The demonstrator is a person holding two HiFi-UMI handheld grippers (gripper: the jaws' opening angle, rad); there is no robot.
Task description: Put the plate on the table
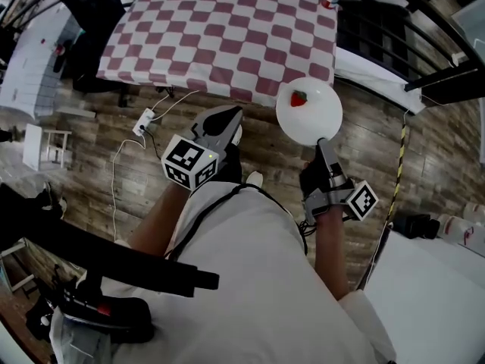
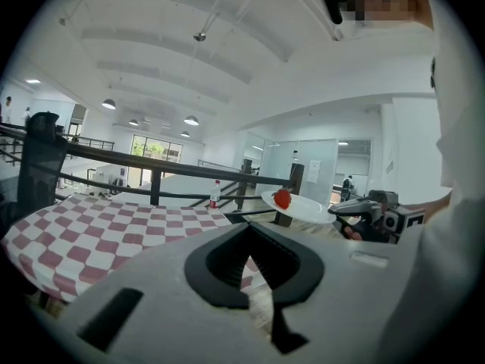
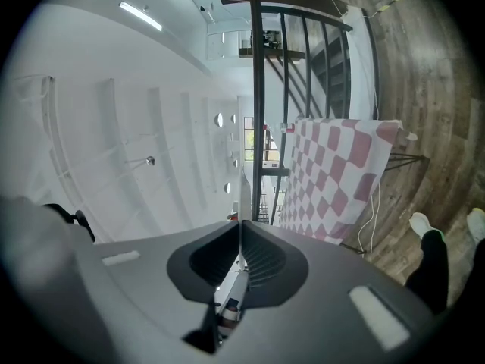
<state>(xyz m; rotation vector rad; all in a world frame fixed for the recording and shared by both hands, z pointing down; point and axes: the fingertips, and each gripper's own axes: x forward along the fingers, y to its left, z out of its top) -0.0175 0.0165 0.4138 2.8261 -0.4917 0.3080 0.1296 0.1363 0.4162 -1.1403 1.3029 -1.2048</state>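
R gripper (image 1: 324,144) is clamped on the rim of the white plate (image 1: 318,114), which it holds level above the wood floor (image 1: 258,146), near the front edge of the table (image 1: 220,29) w/ red-white check cloth, not on it. Strawberry (image 1: 298,98) sits on the plate. L gripper (image 1: 226,114) has its jaws shut, nothing btwn them, apart from the plate.

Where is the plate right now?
Head view, right of centre: the plate is in the right gripper, above the floor beside the table's near edge.
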